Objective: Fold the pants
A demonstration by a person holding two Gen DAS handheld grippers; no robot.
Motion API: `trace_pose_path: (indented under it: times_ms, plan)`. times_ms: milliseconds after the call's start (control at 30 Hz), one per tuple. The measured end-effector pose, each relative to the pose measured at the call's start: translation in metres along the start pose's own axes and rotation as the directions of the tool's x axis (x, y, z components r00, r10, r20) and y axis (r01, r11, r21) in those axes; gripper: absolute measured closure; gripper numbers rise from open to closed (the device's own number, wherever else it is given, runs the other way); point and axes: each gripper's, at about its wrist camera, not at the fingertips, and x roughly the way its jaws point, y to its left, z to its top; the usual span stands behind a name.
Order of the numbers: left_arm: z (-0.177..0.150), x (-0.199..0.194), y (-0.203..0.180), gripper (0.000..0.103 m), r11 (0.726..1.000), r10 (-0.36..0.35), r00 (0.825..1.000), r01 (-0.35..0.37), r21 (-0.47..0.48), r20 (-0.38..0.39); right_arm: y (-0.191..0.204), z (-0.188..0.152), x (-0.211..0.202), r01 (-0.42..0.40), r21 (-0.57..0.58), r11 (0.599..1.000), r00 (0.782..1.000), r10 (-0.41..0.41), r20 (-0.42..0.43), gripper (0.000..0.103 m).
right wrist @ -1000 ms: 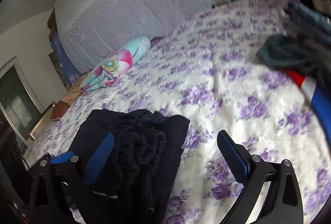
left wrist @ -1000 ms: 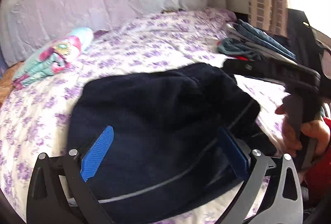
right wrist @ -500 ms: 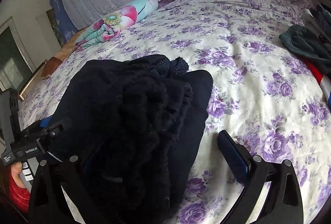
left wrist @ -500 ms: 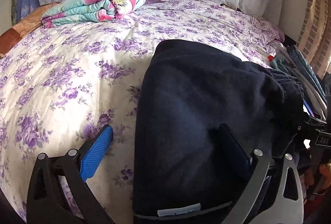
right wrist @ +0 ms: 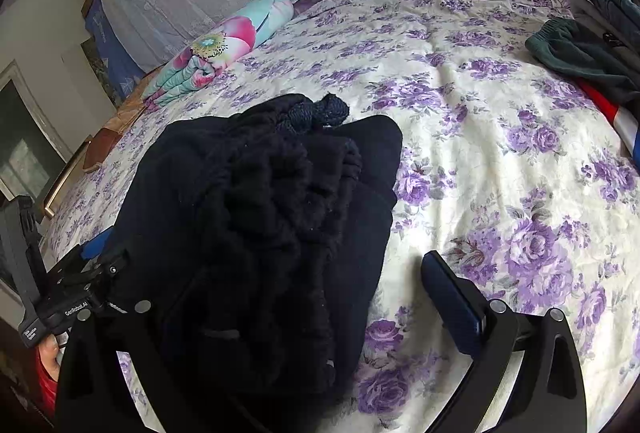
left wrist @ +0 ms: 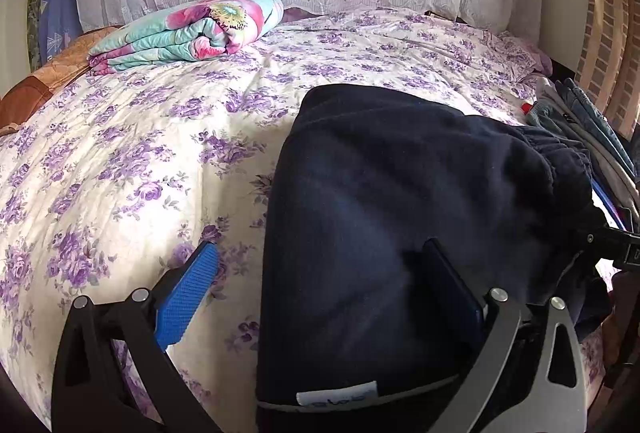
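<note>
The dark navy pants lie folded in a thick bundle on the bed, reaching in between the spread-apart jaws of the left gripper. The right gripper has its jaws apart too, its left finger hidden under the cloth. Ahead of the jaws sits a rolled floral blanket; to their right, a pile of other clothes.

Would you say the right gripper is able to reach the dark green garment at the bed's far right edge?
Probably yes: the right gripper is open, and only bare floral bedsheet lies between it and the dark green garment.
</note>
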Motion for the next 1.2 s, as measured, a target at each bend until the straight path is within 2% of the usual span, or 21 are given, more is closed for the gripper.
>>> trace_pose_path:
  times_ms: [67,133,167,200,267,300,333,400,433,467,500,533,567,600,667,767,900,1033,1200]
  plan:
    - [-0.001,0.000,0.004,0.005,0.999,-0.044,0.999,0.044,-0.021,-0.012,-0.004,0.000,-0.002,-0.028,0.016,0.999,1.000,0.028,-0.010,0.003]
    - [-0.003,0.003,0.014,0.005,0.987,-0.150,0.988,0.147,-0.066,-0.041,-0.010,-0.004,-0.009,-0.073,0.041,0.997,0.997,0.073,-0.022,0.003]
    - [-0.003,0.008,0.023,0.005,0.963,-0.255,0.964,0.245,-0.112,-0.079,-0.013,-0.006,-0.013,-0.097,0.051,0.994,0.995,0.098,-0.028,0.003]
    - [-0.005,0.015,0.034,0.005,0.926,-0.357,0.928,0.337,-0.167,-0.109,-0.016,-0.008,-0.017,-0.122,0.056,0.991,0.992,0.124,-0.034,0.003]
    - [-0.006,0.017,0.050,0.005,0.876,-0.456,0.886,0.430,-0.220,-0.086,-0.018,-0.010,-0.019,-0.152,0.044,0.987,0.986,0.154,-0.065,0.003]
    - [-0.005,0.018,0.052,0.005,0.866,-0.476,0.874,0.448,-0.222,-0.094,-0.017,-0.008,-0.017,-0.156,0.037,0.987,0.984,0.159,-0.080,0.003]
    - [-0.004,0.020,0.050,0.005,0.867,-0.480,0.871,0.452,-0.210,-0.109,-0.016,-0.005,-0.013,-0.163,0.041,0.986,0.982,0.166,-0.092,0.003]
    - [0.002,0.026,0.035,0.006,0.882,-0.464,0.873,0.441,-0.164,-0.152,-0.009,0.004,-0.002,-0.178,0.042,0.983,0.979,0.182,-0.089,0.003]
    - [0.006,0.027,0.023,0.011,0.888,-0.458,0.874,0.442,-0.128,-0.162,-0.003,0.008,0.005,-0.185,0.020,0.983,0.979,0.186,-0.088,0.003]
    - [0.009,0.027,0.014,0.026,0.899,-0.437,0.883,0.427,-0.093,-0.169,0.006,0.013,0.012,-0.180,-0.006,0.984,0.980,0.179,-0.087,0.009]
    - [0.011,0.027,0.006,0.033,0.914,-0.405,0.899,0.399,-0.068,-0.167,0.012,0.016,0.015,-0.147,-0.026,0.989,0.986,0.145,-0.080,0.013]
    - [0.015,0.026,0.002,0.040,0.920,-0.391,0.907,0.387,-0.060,-0.158,0.016,0.020,0.014,-0.143,-0.041,0.989,0.988,0.141,-0.061,0.019]
    - [0.021,0.024,0.002,0.052,0.922,-0.386,0.912,0.382,-0.061,-0.140,0.018,0.025,0.010,-0.138,-0.055,0.989,0.990,0.136,-0.041,0.036]
    - [0.027,0.021,0.003,0.058,0.921,-0.390,0.912,0.385,-0.063,-0.126,0.020,0.031,0.005,-0.151,-0.070,0.986,0.988,0.150,-0.028,0.042]
    - [0.046,0.014,-0.002,0.061,0.923,-0.386,0.918,0.384,-0.037,-0.089,0.029,0.048,-0.006,-0.137,-0.130,0.982,0.990,0.139,0.011,0.050]
    - [0.081,0.004,-0.027,0.063,0.954,-0.283,0.959,0.281,0.106,0.010,0.042,0.088,-0.018,-0.097,-0.195,0.976,0.990,0.115,0.081,0.052]
    - [0.153,0.015,-0.038,0.063,0.966,-0.238,0.966,0.225,0.126,0.104,0.040,0.170,-0.018,-0.061,-0.206,0.977,0.979,0.099,0.178,0.052]
    - [0.233,0.056,-0.044,0.062,0.978,-0.169,0.971,0.144,0.151,0.170,0.034,0.255,0.016,0.002,-0.220,0.976,0.967,0.053,0.248,0.052]
    - [0.304,0.144,-0.047,0.063,0.988,-0.080,0.980,0.053,0.145,0.183,0.006,0.332,0.094,0.035,-0.176,0.984,0.961,0.015,0.277,0.052]
